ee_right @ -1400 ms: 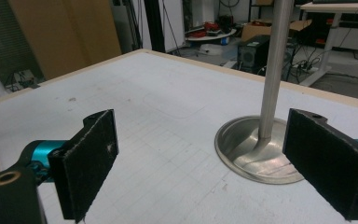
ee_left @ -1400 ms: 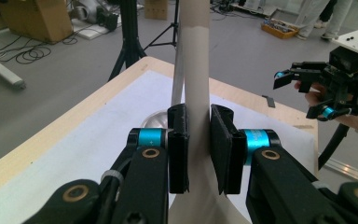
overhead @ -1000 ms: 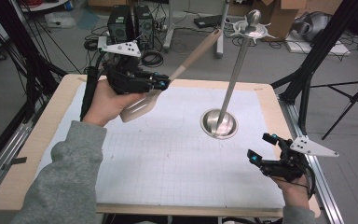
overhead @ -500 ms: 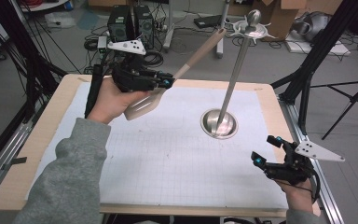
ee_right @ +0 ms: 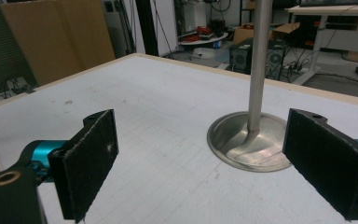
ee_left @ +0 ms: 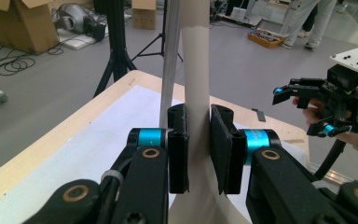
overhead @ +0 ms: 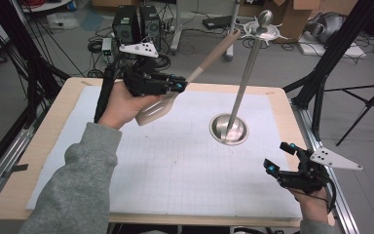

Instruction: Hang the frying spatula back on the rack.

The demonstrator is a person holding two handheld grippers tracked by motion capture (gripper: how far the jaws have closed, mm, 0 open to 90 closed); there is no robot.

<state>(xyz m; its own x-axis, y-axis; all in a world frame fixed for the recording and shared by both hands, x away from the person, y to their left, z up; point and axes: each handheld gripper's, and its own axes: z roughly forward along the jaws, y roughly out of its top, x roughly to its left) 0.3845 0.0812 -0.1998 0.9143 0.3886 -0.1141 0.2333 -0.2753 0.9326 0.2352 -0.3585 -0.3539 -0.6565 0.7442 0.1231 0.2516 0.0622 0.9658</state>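
Jaws of the left gripper (overhead: 177,87) clamp the beige spatula (overhead: 175,95) held above the table (overhead: 44,122), while the right gripper (overhead: 278,158) gapes wide near the metal stand (overhead: 230,127).

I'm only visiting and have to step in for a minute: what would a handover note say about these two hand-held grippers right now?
Left gripper: shut on the spatula, held in the air, handle pointing toward the stand's top.
Right gripper: open, holding nothing, low over the table's near right corner.
Metal stand: upright on its round base on the white mat.
Done: spatula picked up.
Left: probably hanging it on the stand's hooks; not yet touching.
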